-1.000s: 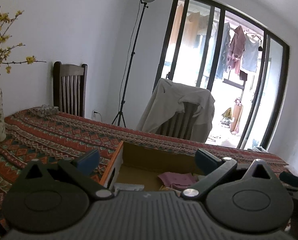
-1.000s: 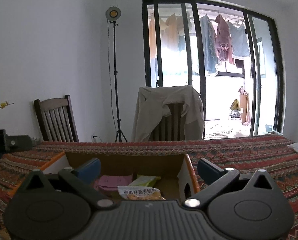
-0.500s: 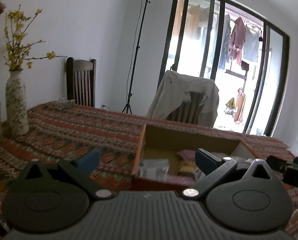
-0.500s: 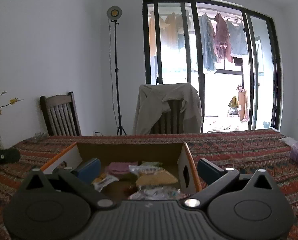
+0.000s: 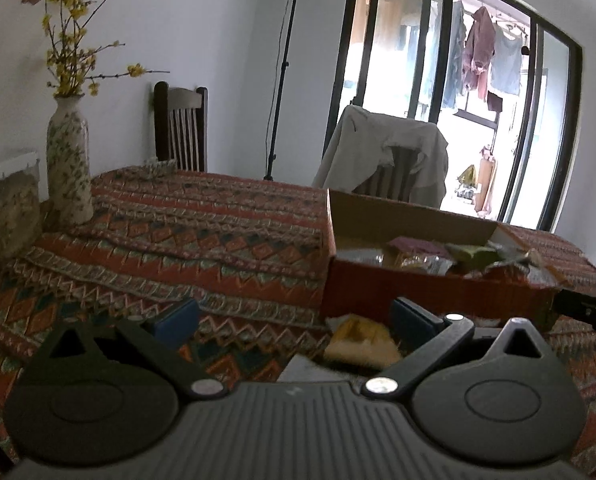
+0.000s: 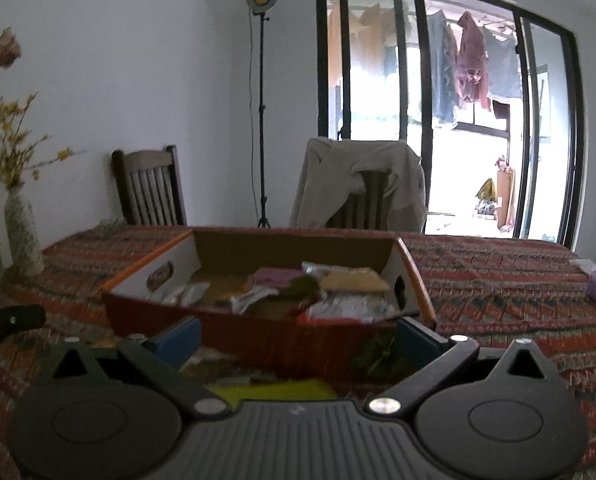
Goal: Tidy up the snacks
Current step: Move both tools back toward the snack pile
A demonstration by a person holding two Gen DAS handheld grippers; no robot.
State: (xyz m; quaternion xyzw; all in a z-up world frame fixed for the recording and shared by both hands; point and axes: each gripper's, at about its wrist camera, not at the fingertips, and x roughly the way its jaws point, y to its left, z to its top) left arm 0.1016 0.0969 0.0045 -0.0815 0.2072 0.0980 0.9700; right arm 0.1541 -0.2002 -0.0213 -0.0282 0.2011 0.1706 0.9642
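Patterned tablecloth (image 5: 202, 236); floral vase (image 5: 68, 160) with yellow blossoms at left edge. Behind: dark wooden chair (image 5: 181, 128), second chair draped with beige jacket (image 6: 362, 184), light stand (image 6: 262, 120), glazed doors (image 6: 450, 112) showing hung laundry (image 6: 472, 68).

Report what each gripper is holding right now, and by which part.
Nothing is held. The left gripper and right gripper both stand open and empty, with loose snack packets lying on the table before the box.
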